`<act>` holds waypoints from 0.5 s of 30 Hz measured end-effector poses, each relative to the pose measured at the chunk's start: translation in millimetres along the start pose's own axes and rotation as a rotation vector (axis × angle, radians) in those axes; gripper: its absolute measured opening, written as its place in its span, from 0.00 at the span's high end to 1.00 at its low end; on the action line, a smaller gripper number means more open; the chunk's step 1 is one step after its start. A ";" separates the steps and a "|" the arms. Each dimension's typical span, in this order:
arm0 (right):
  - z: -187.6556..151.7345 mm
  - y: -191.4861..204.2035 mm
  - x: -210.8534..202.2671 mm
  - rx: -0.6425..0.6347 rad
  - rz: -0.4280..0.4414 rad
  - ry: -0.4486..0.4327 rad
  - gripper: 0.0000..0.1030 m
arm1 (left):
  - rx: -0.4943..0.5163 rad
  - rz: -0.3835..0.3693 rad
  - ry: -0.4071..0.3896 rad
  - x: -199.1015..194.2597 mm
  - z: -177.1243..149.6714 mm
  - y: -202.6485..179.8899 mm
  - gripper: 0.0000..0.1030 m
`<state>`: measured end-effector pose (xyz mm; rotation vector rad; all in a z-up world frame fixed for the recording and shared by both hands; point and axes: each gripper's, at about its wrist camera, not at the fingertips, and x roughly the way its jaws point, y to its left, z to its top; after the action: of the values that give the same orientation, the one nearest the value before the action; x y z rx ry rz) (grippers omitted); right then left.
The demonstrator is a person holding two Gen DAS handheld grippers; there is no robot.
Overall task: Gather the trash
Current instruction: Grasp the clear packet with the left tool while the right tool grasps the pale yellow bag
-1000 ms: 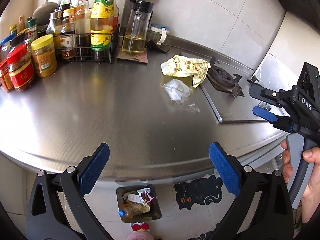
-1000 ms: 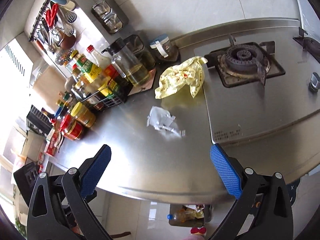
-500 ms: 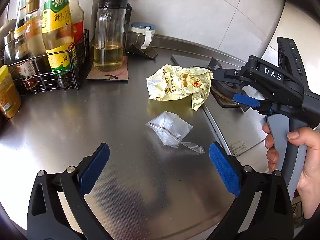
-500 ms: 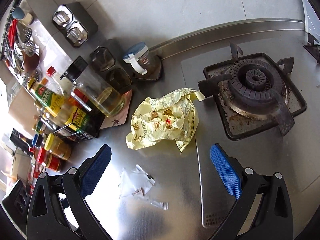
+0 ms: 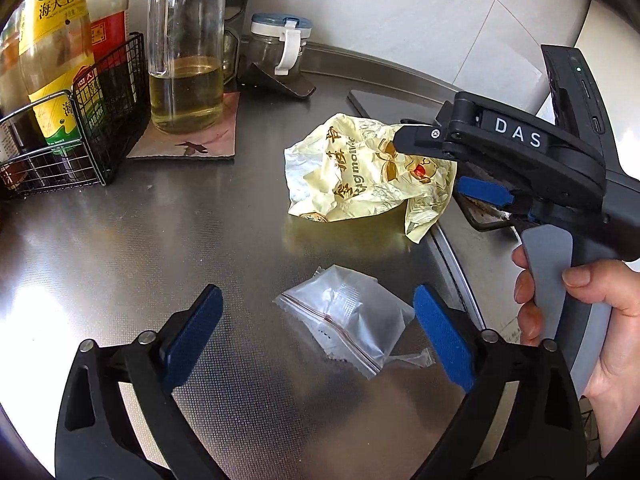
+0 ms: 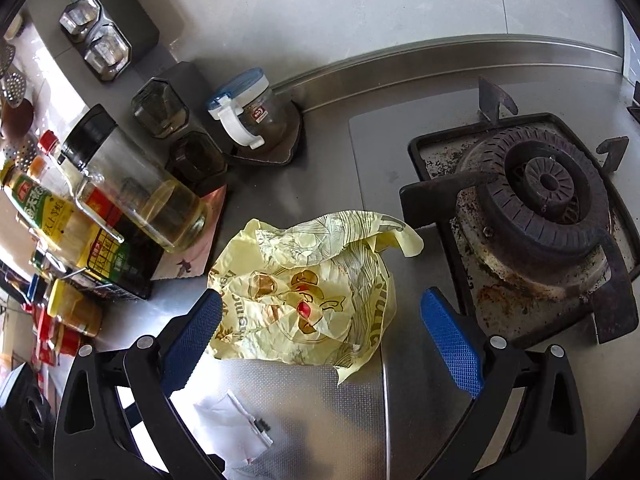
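Observation:
A crumpled yellow printed wrapper (image 5: pixel 368 176) lies on the steel counter by the stove edge; it also shows in the right wrist view (image 6: pixel 308 292). A clear plastic zip bag (image 5: pixel 348 312) lies nearer, also seen low in the right wrist view (image 6: pixel 236 428). My left gripper (image 5: pixel 320 332) is open, its blue pads on either side of the clear bag. My right gripper (image 6: pixel 320 332) is open, straddling the yellow wrapper just above it; it also shows in the left wrist view (image 5: pixel 440 160) over the wrapper's right side.
A wire rack of sauce bottles (image 5: pixel 72 128) and an oil bottle (image 5: pixel 186 52) on a mat stand at the back left. A small lidded jar (image 6: pixel 248 116) sits by the wall. The gas burner (image 6: pixel 548 208) is right of the wrapper.
Both grippers moved forward and down over the counter. The left closed in on the clear bag, the right on the yellow wrapper. Both stayed open.

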<state>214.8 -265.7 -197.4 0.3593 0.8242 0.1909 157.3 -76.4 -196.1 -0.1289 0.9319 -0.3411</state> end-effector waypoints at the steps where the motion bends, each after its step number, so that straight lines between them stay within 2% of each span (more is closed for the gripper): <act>1: 0.3 0.9 2.1 -0.009 -0.003 -0.001 0.04 | 0.004 0.001 0.005 2.7 0.5 0.0 0.33; 3: 0.6 4.3 7.2 -0.030 -0.005 0.011 0.14 | 0.011 0.009 0.019 7.0 0.1 0.5 0.47; 4: 0.3 4.7 9.7 -0.027 0.007 0.021 0.23 | 0.012 0.016 0.022 8.5 -0.2 1.2 0.48; 5: -0.2 4.7 11.0 -0.022 0.017 0.028 0.38 | 0.010 0.013 0.017 8.6 -0.5 2.0 0.48; 7: -1.4 6.2 12.2 -0.023 0.020 0.032 0.45 | 0.013 0.018 0.008 6.7 -1.1 3.6 0.59; 9: -2.7 9.3 13.6 -0.032 0.033 0.048 0.56 | 0.017 0.021 0.012 6.0 -2.5 5.3 0.64; 10: -4.5 11.2 14.3 -0.040 0.041 0.055 0.71 | 0.018 0.025 0.011 5.4 -3.6 6.2 0.66; 15: -15.9 23.8 5.0 -0.086 0.059 0.040 0.84 | 0.023 0.068 -0.002 -5.3 -12.7 8.9 0.73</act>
<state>205.6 -238.5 -201.7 0.2998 0.8422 0.2881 146.2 -65.8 -201.8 -0.0763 0.9279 -0.2887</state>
